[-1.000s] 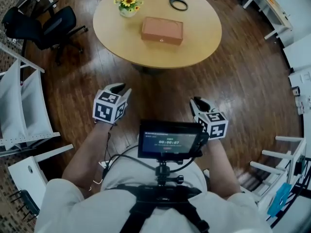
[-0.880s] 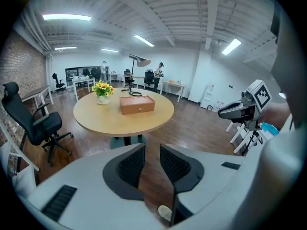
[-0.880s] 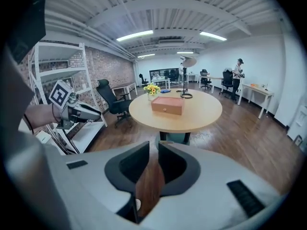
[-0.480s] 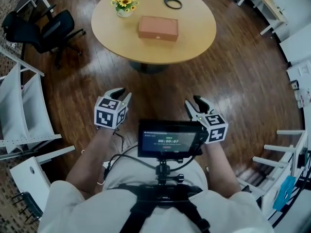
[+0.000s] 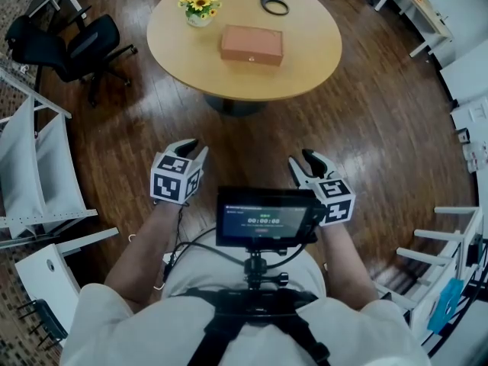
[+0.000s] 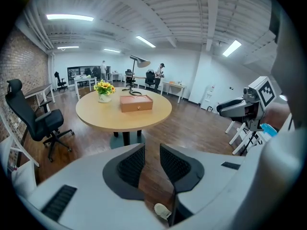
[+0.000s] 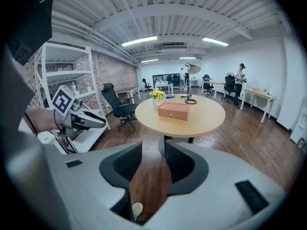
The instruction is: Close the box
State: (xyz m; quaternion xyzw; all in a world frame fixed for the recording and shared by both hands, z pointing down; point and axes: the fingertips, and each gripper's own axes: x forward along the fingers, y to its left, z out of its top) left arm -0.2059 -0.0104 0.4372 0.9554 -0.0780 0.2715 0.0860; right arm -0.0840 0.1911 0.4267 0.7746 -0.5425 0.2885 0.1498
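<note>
A person stands back from a round wooden bench [image 5: 305, 75], a claw in each hand held low over the dark wood floor. The left claw [image 5: 192, 146] has its jaws a narrow gap apart, with nothing between them. Ahead, near the middle of the bench, lies the brown box [image 5: 252, 44], near a pot of yellow flowers [image 5: 200, 6]. Its lid looks already down, though from this far off it is unclear whether it is fully seated. The right claw [image 5: 302, 161] holds its jaws wider apart and is also empty. The box lies well apart from both claws, ahead and between them. The step in hand is likely the approach: come up square to the box's front, steady its base with one claw, and press the lid flat with the other.
</note>
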